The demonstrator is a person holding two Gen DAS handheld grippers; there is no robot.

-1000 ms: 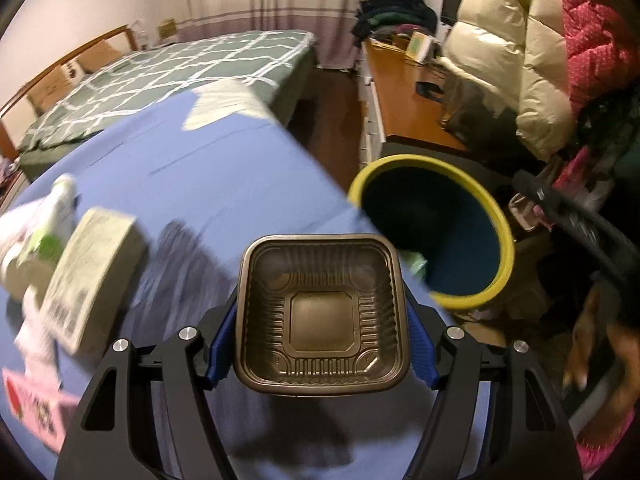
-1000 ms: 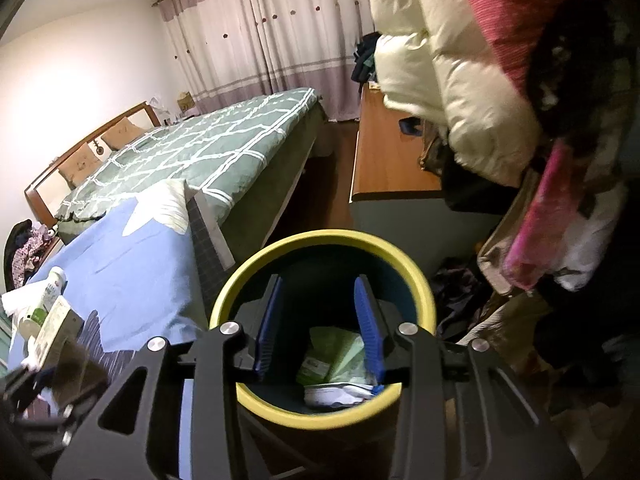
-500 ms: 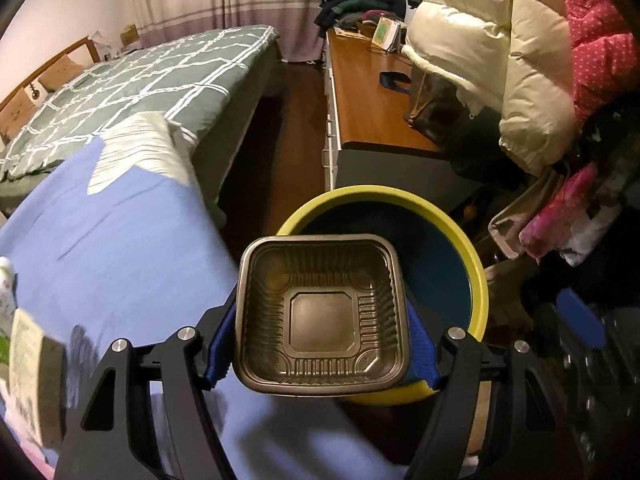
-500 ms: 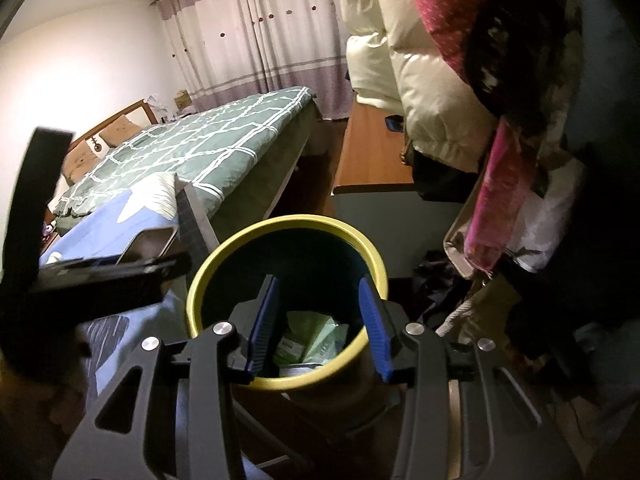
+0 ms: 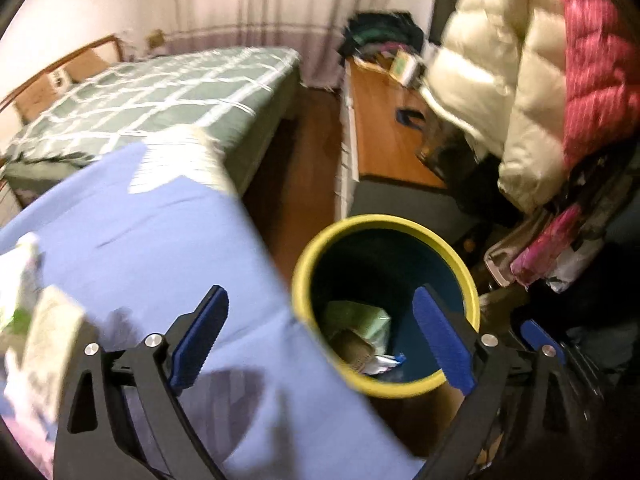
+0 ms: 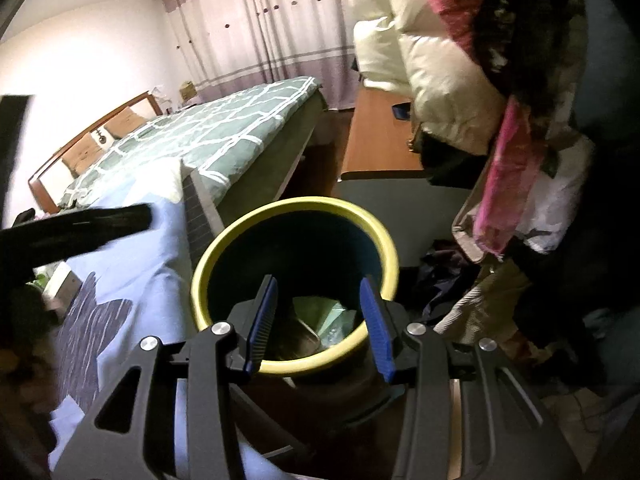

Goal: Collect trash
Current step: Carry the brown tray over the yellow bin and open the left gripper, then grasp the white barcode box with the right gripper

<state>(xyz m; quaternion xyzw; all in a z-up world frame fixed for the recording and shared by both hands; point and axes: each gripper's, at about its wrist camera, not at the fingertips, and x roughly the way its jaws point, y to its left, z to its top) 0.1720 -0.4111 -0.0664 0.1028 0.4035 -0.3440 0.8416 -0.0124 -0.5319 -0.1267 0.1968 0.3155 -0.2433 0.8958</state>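
The yellow-rimmed, dark blue bin (image 5: 384, 222) (image 6: 296, 204) stands on the floor beside the blue-clothed table (image 5: 160, 240) (image 6: 132, 256). Inside lie the brown plastic tray (image 5: 352, 346) (image 6: 302, 340) and a green packet (image 5: 356, 314) (image 6: 320, 308). My left gripper (image 5: 320, 300) hangs over the table's edge and the bin, its jaws opening wide with nothing between them. My right gripper (image 6: 319, 282) hovers over the bin's near rim, open and empty. A white bottle (image 5: 22, 264) and a pale printed box (image 5: 52, 332) lie blurred on the table's left.
A green checked bed (image 5: 160, 92) fills the back left. A wooden dresser (image 5: 380, 132) runs along the right, with puffy cream and pink coats (image 5: 500, 80) hanging over it and clothes piled beside the bin. Dark floor lies between bed and dresser.
My left gripper let go of the brown tray, which now lies in the bin. Its jaws spread wide and it drew back up toward the table. The right gripper stayed over the bin.
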